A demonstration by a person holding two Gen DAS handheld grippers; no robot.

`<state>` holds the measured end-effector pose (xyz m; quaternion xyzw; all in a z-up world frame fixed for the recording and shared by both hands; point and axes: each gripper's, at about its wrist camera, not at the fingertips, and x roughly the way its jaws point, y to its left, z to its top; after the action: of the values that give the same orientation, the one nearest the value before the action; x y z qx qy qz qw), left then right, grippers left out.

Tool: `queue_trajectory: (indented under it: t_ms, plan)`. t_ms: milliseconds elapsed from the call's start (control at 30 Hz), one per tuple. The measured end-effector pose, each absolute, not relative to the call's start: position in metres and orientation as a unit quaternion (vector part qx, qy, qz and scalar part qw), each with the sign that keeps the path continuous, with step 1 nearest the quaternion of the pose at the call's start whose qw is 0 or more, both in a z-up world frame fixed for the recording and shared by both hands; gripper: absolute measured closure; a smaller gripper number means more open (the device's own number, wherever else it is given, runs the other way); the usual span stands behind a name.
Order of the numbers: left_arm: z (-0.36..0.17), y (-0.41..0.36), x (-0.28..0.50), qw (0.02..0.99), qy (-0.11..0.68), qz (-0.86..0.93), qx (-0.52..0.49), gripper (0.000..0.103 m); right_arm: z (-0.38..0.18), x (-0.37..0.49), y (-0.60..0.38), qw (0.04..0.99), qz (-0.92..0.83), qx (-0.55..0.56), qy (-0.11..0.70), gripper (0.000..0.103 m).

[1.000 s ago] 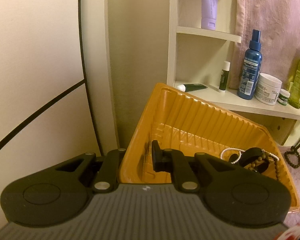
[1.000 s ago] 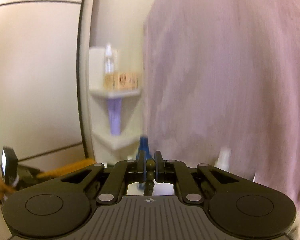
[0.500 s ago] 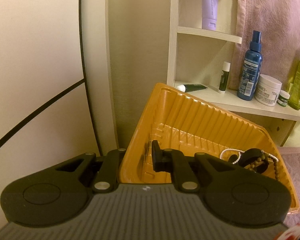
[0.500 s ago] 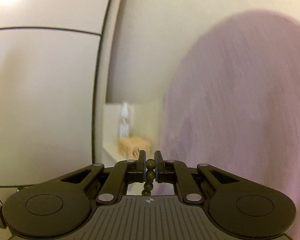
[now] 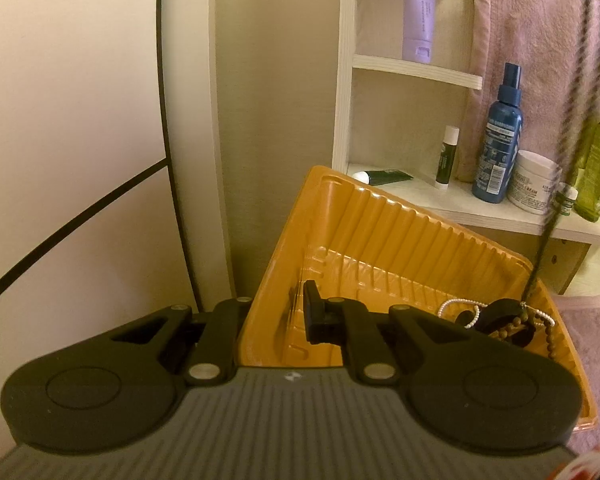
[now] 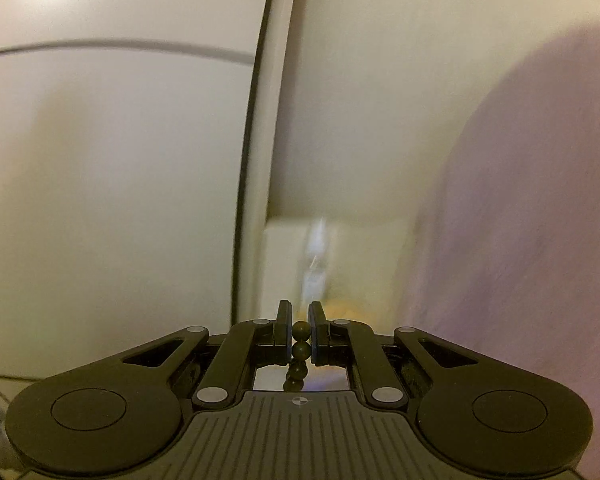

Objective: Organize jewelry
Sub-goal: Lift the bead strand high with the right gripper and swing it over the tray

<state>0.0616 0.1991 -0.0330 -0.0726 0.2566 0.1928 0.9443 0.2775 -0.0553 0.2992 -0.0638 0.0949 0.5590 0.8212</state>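
My left gripper (image 5: 272,320) is shut on the near wall of the orange ribbed tray (image 5: 400,240), one finger inside and one outside, and holds it tilted. In the tray's right corner lie a white pearl strand (image 5: 456,304), a black round piece (image 5: 504,312) and brown beads (image 5: 508,330). My right gripper (image 6: 300,320) is shut on a dark bead necklace (image 6: 301,340), whose beads sit between the pads and trail down behind them. In the left wrist view that necklace (image 5: 540,256) hangs blurred from the upper right down to the tray's right corner.
A white shelf unit behind the tray carries a blue spray bottle (image 5: 500,148), a white cream jar (image 5: 534,182), a green bottle (image 5: 598,168), a lip balm stick (image 5: 446,158) and a purple tube (image 5: 420,8). A pink towel (image 5: 540,40) hangs at right.
The right gripper has risen with the dark beads, its view sweeping from the shelves up to bare wall. The strand now hangs over the tray in the left wrist view. The left gripper stayed still.
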Motion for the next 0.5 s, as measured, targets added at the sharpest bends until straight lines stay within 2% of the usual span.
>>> queue_trajectory:
  t_ms: [233,500]
  plan:
    - [-0.031,0.199,0.058,0.945,0.254,0.192,-0.075,0.092,0.223,0.286,-0.008,0.786,0.574,-0.117,0.199,0.095]
    - [-0.031,0.199,0.059,0.944,0.257,0.192,-0.073,0.092,0.145,0.289,0.015,0.755,0.565,-0.184,0.276,0.095]
